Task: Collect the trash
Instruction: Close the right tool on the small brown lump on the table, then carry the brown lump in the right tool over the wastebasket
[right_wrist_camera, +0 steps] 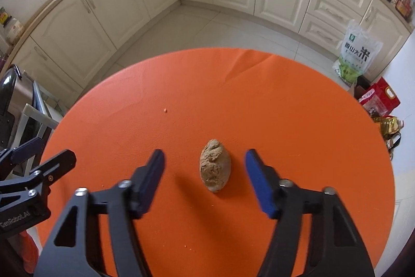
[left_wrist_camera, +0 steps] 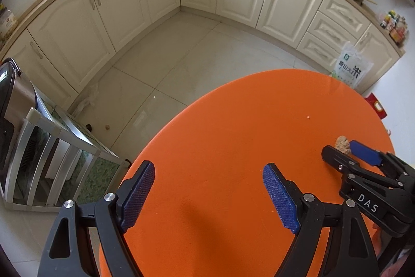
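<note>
1. We have the right hand-held gripper [right_wrist_camera: 205, 165] spread wide, its two blue pads to either side of the brown lump [right_wrist_camera: 214, 169] and touching nothing.
2. The lump, a crumpled, egg-shaped piece of trash, lies on the orange worktop [right_wrist_camera: 285, 121], between the pads and a little nearer the right-hand one.
3. To do this well, we judge we should centre the lump between the pads, lower until the tips are level with its widest part, then close gently; it looks crumbly and may break under a hard squeeze.
4. Our left hand-held gripper [left_wrist_camera: 208, 192] is also spread, empty, over bare worktop near the table's left edge.
5. Tiny crumbs, such as the speck [right_wrist_camera: 165, 110] farther out, would be hard to pinch.
6. We see no bin or trash bag in either view. The only containers nearby are the rice bag [right_wrist_camera: 356, 53] and a red package [right_wrist_camera: 380, 99] on the floor; we cannot see their contents.
</note>
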Demonstrator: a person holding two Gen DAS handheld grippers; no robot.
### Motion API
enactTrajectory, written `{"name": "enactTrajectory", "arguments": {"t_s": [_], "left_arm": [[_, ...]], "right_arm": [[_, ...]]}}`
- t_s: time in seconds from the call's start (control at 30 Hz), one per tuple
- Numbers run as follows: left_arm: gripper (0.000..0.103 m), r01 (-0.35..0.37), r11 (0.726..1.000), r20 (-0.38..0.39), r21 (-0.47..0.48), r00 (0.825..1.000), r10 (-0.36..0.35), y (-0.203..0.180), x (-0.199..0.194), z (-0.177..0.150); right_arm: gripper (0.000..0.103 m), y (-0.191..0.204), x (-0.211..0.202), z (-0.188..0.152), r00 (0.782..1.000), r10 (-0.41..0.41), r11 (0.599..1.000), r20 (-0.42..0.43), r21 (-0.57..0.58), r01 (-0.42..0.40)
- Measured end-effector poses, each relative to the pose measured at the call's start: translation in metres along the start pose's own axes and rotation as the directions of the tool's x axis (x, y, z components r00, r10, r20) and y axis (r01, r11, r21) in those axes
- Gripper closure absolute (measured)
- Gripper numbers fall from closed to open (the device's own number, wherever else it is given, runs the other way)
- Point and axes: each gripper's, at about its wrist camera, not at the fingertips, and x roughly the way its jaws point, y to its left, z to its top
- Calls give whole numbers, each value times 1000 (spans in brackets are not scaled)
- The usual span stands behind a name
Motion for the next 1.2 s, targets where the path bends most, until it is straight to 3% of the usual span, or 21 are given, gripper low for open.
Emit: {"name": "enactTrajectory", "arguments": {"t_s": [0.03, 0.07, 0.1, 0.27, 0.53, 0.8, 0.93, 1.1, 1.2], "left_arm": [[22, -2, 1000, -2, -1, 1000, 2, -1, 0, -2], [22, -3, 1000, -6, -2, 1000, 3, -2, 4, 1], [22, -2, 1000, -7, -2, 1000, 2, -3, 3, -5], [22, -2, 1000, -4, 9, 1000, 2, -8, 0, -16], [22, 11, 998, 6, 61, 1000, -11, -26, -21, -49], [22, 67, 984, -15, 165, 998, -66, -70, -50, -99], [22, 104, 967, -16, 231, 995, -103, -101, -74, -130], [22, 162, 937, -17, 310, 986, -165, -145, -107, -175], [22, 196, 905, -32, 377, 979, -199, -175, -127, -210]], "right_arm": [[66, 1, 0, -1, 1000, -12, 1000, 3, -15, 12], [76, -1, -1, -2, 999, -31, 999, 11, -17, 32], [78, -4, -2, -3, 1000, -26, 1000, 11, -10, 26], [79, -19, -6, -8, 998, 60, 998, 12, 23, -60], [79, -37, -30, -36, 996, 91, 994, 23, 64, -92], [79, -83, -86, -83, 997, 41, 991, 69, 126, -50], [79, -115, -123, -124, 995, 2, 984, 101, 177, -20], [79, -150, -166, -178, 989, -59, 966, 137, 257, 23], [79, -174, -187, -215, 985, -91, 948, 145, 314, 42]]}}
